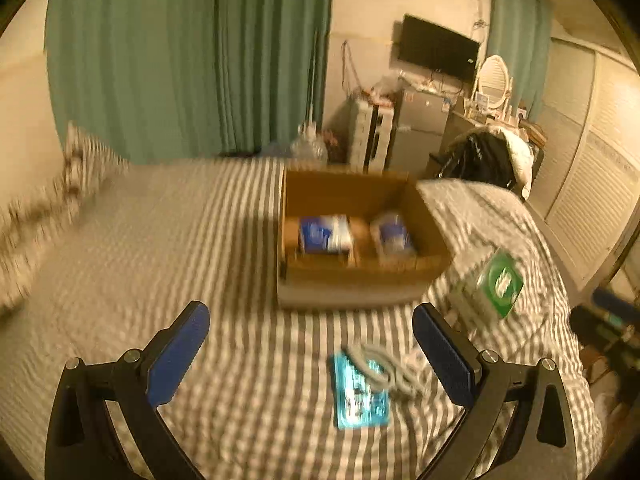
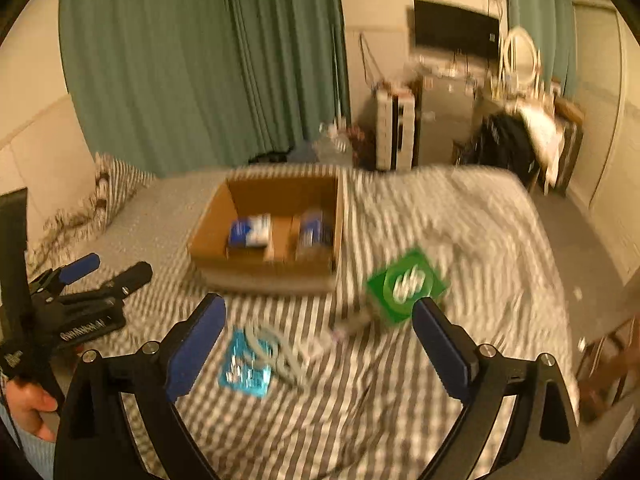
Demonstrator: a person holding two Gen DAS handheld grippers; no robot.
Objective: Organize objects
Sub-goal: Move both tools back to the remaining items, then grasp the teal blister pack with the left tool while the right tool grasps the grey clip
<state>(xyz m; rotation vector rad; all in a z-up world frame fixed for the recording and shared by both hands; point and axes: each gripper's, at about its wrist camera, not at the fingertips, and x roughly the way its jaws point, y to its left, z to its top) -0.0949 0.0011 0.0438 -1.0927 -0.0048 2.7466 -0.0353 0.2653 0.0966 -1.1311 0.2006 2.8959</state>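
Observation:
An open cardboard box stands on the striped bed and holds two blue-and-white packs. In front of it lie a light blue packet and a coiled white cable that overlaps it. A green box sits on the rumpled duvet to the right. My left gripper is open and empty above the bed, just left of the packet. My right gripper is open and empty, with the cable and packet below it.
The striped bed fills the foreground, with a pillow at the left. My left gripper also shows at the left of the right wrist view. Green curtains, a TV, cabinets and a laden chair stand beyond the bed.

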